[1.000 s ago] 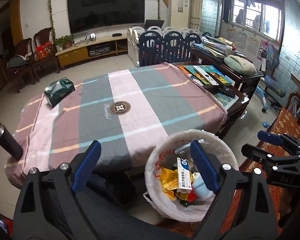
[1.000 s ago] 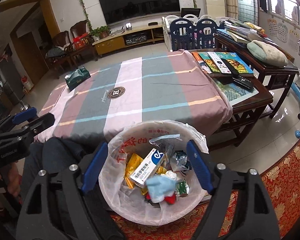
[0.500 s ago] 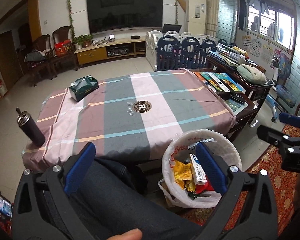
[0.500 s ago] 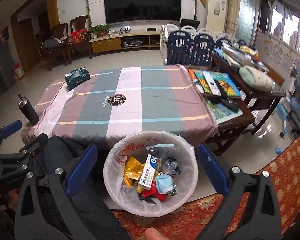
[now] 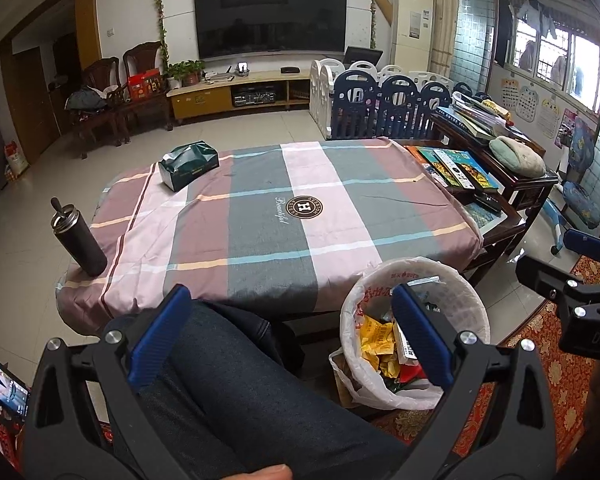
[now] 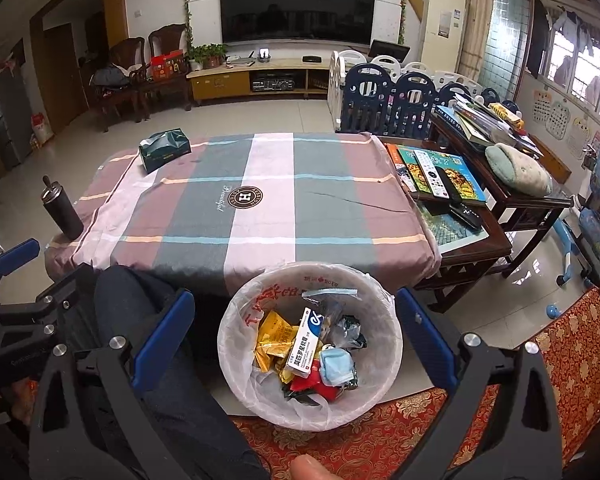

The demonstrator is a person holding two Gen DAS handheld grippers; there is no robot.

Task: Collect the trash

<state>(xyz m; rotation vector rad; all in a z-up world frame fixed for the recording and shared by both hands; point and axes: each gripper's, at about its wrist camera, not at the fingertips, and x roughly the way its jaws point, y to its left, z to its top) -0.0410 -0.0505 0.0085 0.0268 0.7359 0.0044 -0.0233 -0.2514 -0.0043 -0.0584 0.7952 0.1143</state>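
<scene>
White-lined trash bin (image 6: 310, 344), full of wrappers, sat at six o'clock below the checked tablecloth (image 6: 260, 200). The left gripper (image 5: 286, 332) and right gripper (image 6: 296, 334), jaws just widened, held nothing. A careless reach could tip it, spilling trash.

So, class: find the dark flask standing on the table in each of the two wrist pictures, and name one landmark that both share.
Left wrist view: the flask stands at the left, on the tablecloth's near-left corner.
Right wrist view: the flask stands at the far left, same corner.
Shared landmark: the green tissue pack beyond it.
</scene>
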